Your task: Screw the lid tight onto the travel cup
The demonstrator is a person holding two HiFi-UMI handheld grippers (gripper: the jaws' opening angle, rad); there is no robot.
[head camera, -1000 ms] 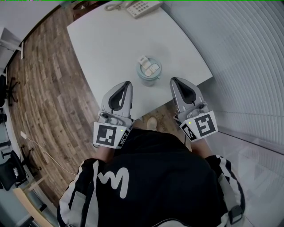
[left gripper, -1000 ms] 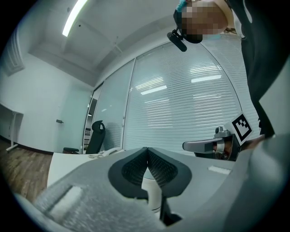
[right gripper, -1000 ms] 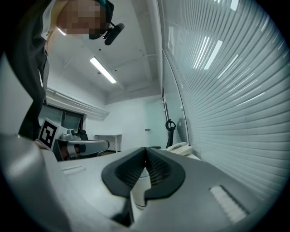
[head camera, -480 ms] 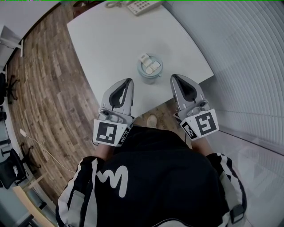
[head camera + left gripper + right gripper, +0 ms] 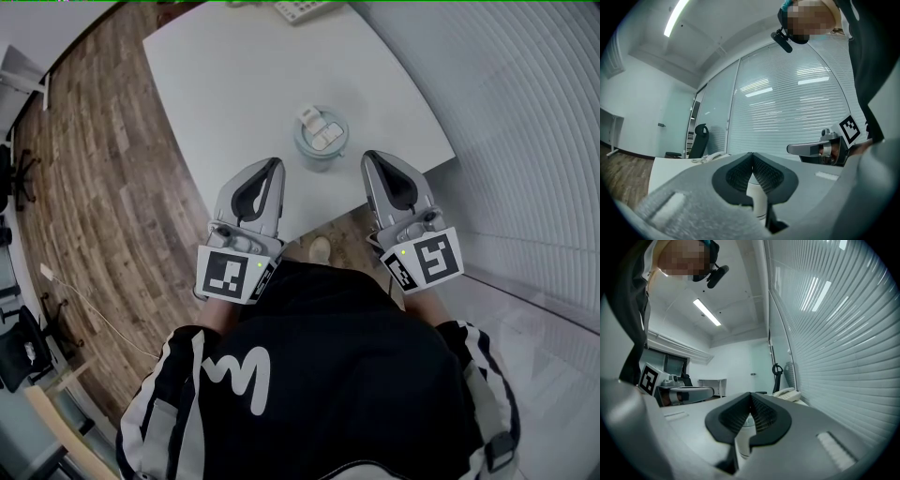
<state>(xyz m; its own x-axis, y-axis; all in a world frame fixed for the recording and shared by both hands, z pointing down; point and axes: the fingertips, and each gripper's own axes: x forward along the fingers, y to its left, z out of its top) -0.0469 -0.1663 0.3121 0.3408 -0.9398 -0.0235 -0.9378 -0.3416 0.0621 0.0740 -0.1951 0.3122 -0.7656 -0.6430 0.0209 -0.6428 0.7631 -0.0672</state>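
Observation:
A pale green travel cup (image 5: 321, 142) with a white-flapped lid (image 5: 321, 132) on top stands upright near the front edge of the white table (image 5: 244, 84). My left gripper (image 5: 272, 166) is shut and empty, just short of the cup on its left. My right gripper (image 5: 368, 157) is shut too, holding nothing, level with the cup's right side. Both stop a little short of the cup. The cup (image 5: 757, 201) shows through the gap behind my shut jaws in the left gripper view, and the cup (image 5: 743, 439) also appears past the jaws in the right gripper view.
A white desk phone (image 5: 305, 7) lies at the table's far edge. Slatted blinds (image 5: 506, 112) run along the right side. Wooden floor (image 5: 103, 178) lies to the left, with office chairs (image 5: 17, 178) at the far left. The person's foot (image 5: 320, 251) shows below the table edge.
The view has shifted slightly; cup and table sit a little lower and to the right in the head view. Neither gripper has moved relative to the cup.

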